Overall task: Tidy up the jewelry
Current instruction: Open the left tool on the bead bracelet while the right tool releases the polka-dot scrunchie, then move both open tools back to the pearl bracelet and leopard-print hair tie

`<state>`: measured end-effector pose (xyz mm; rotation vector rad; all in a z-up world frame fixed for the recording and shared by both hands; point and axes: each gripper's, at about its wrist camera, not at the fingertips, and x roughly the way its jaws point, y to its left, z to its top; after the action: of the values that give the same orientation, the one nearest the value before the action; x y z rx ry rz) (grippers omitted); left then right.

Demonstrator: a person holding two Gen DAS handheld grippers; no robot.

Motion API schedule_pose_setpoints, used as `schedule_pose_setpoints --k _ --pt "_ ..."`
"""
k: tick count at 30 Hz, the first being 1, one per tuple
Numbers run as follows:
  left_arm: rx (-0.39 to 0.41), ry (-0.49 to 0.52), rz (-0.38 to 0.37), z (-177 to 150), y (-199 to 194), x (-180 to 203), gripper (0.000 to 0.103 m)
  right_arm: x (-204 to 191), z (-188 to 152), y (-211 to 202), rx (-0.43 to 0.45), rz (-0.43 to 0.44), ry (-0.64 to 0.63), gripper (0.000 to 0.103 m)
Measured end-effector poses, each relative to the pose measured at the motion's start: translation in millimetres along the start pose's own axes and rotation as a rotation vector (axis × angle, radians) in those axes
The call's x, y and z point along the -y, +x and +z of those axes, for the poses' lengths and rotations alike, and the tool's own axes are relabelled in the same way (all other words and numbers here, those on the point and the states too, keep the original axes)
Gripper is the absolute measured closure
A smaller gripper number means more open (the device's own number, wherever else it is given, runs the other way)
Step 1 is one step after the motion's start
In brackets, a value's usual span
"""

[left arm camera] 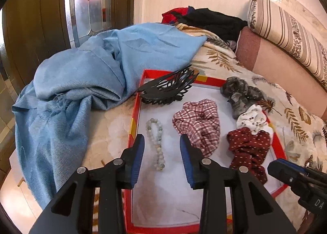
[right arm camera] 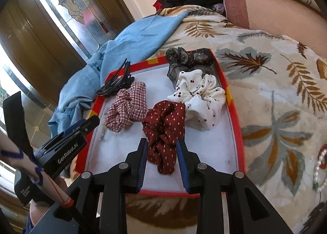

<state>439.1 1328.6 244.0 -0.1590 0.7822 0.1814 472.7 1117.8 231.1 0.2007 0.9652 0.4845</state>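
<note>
Sorting stage: the red-rimmed tray (left arm camera: 133, 123) on the bed is being filled.
Left claw (left arm camera: 162, 153): narrowly parted, empty, above the bead bracelet (left arm camera: 156, 144), lower centre.
Right claw (right arm camera: 162, 157): narrowly parted around the maroon scrunchie (right arm camera: 164, 129), unpressed.

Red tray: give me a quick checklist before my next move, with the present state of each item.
1. Left gripper empty, open: ok.
2. Right gripper empty, open over the maroon dotted scrunchie: ok.
3. Bead bracelet lying inside the red tray: ok.
4. Black hair claw fully inside the tray: not ok, it leans over the rim.
5. All jewelry collected: not ok, a pearl strand lies on the leaf-print blanket.
6. Grey scrunchie fully inside the tray: cannot tell.
</note>
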Motion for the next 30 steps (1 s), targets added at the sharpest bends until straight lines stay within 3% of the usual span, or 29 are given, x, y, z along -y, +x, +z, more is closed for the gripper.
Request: schedule_pose_setpoints --k 13,30 --pt "0.043 0.083 -0.033 -14.6 -44.6 42.7 0.064 24.3 -36.5 -70.9 0.075 0.01 0.063 0.069" --pt "0.071 0.253 -0.078 -42.1 -83.5 119.3 0.059 91.0 -85.8 -133.3 0.155 -0.026 0.195 0.069"
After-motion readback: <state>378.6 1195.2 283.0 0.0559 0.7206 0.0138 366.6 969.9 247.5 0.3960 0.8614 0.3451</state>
